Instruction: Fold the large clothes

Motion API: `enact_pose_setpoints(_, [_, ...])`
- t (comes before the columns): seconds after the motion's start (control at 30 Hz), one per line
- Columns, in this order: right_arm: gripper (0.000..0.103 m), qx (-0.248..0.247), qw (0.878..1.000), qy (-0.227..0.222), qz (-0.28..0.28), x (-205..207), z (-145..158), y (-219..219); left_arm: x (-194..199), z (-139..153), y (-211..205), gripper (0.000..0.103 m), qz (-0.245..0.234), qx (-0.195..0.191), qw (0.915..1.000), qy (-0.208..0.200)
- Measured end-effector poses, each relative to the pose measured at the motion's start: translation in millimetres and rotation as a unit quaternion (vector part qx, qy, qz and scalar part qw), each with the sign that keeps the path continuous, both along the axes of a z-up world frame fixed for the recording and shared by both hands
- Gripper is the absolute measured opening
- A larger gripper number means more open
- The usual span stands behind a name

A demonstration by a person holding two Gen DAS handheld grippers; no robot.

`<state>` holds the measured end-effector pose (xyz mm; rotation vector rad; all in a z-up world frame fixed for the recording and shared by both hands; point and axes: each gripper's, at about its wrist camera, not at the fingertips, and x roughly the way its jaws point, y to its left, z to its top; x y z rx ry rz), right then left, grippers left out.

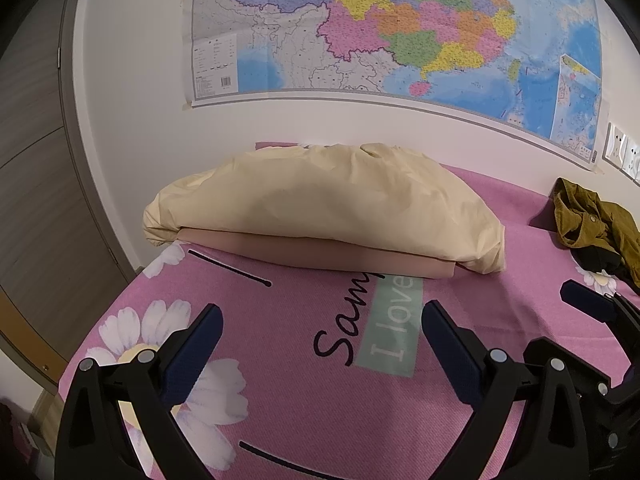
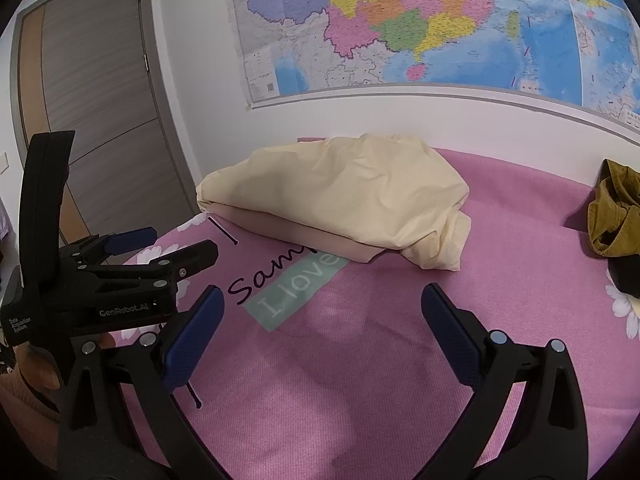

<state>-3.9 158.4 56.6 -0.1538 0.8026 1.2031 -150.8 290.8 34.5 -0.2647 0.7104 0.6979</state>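
Note:
A folded cream garment (image 1: 324, 204) lies on a folded pale pink garment (image 1: 304, 250) at the far side of the pink bed (image 1: 304, 380). Both show in the right wrist view too, the cream one (image 2: 344, 196) over the pink one (image 2: 320, 244). A crumpled olive garment (image 1: 588, 220) lies at the right, also seen in the right wrist view (image 2: 616, 216). My left gripper (image 1: 320, 340) is open and empty above the bed sheet, short of the pile. My right gripper (image 2: 320, 320) is open and empty, to the right of the left one (image 2: 160, 248).
A wall with a large coloured map (image 1: 400, 28) stands behind the bed. A grey-brown door (image 2: 100, 120) is at the left. Wall sockets (image 1: 624, 152) sit at the far right. The sheet has flowers and printed lettering (image 2: 288, 284).

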Motion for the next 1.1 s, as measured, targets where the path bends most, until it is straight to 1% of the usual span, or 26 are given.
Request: enact_pose_setpoints(1.1, [0.097,0.004,1.000,0.001,0.003,-1.6,1.7,3.4,0.3,0.6,-0.6,0.096,0.001,-0.002,1.0000,-0.001])
